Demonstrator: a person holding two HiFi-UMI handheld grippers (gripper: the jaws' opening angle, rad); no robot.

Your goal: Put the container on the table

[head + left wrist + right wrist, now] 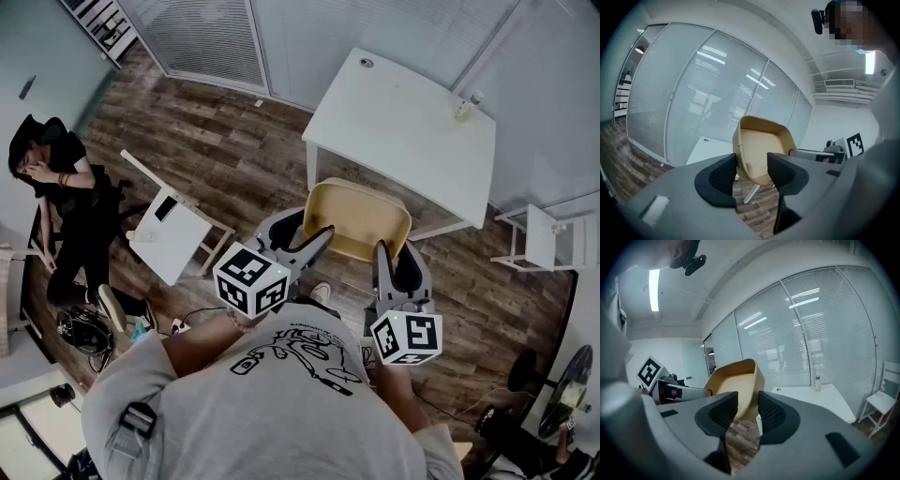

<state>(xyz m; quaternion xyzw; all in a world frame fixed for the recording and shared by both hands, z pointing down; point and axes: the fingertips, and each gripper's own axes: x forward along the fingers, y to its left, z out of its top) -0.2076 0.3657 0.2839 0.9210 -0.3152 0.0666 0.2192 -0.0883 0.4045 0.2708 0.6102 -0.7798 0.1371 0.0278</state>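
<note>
A tan, tub-shaped container [361, 217] hangs above the wood floor, just short of the white table [403, 122]. My left gripper [314, 239] holds its left side and my right gripper [384, 253] its right side. In the left gripper view the container [761, 150] stands tilted with its lower edge between the dark pads of the left gripper [752, 171]. In the right gripper view one wall of the container [736, 380] runs down between the pads of the right gripper [747, 411]. Both grippers are shut on it.
A small bottle [464, 108] stands at the table's far right corner. A low white stool [169, 230] lies to the left and a white chair [544, 234] to the right. A person [56, 178] sits at the far left. Glass walls with blinds run behind the table.
</note>
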